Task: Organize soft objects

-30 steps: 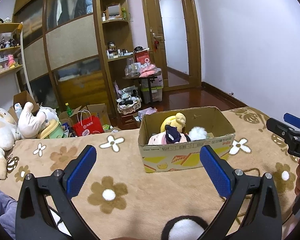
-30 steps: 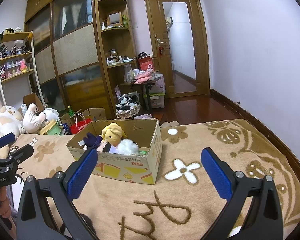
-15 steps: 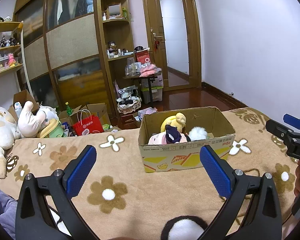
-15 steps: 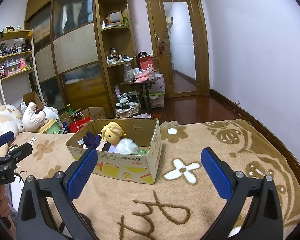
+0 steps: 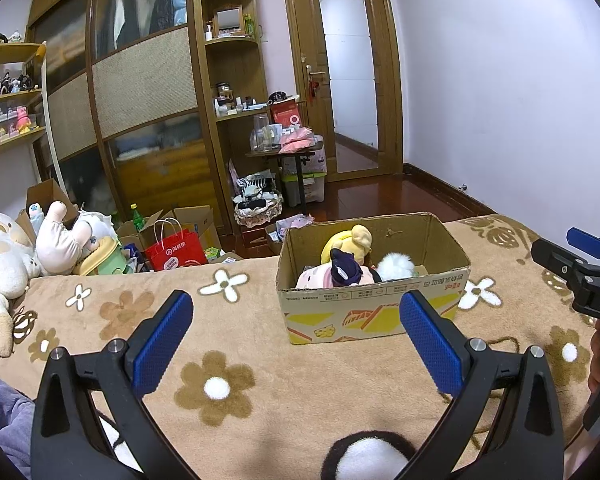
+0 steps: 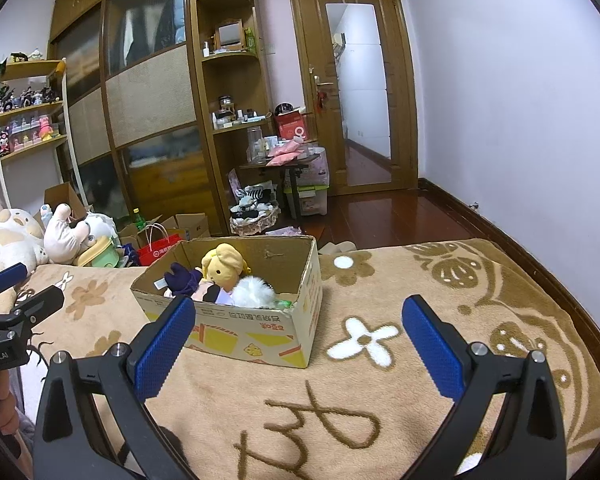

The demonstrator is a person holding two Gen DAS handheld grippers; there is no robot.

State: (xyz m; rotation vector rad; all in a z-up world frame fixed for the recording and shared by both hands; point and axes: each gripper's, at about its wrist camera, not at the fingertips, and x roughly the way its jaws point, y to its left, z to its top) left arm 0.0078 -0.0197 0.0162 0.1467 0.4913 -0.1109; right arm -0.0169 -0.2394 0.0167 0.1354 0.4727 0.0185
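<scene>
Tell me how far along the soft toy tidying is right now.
Partly done. A yellow doll, a dark purple toy and a white fluffy toy already lie in the cardboard box. Nothing is in hand: the left gripper and right gripper are open. The big plush toys on the bed's far corner remain.

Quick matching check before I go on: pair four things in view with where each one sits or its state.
Things:
1. yellow plush doll
2. red paper bag
3. left gripper
4. cardboard box

Places or states:
A. on the floor past the far edge of the blanket
B. open, holding nothing
C. inside the box, beside a white fluffy toy
D. standing on the flowered blanket

Pairs: 1-C, 2-A, 3-B, 4-D
</scene>
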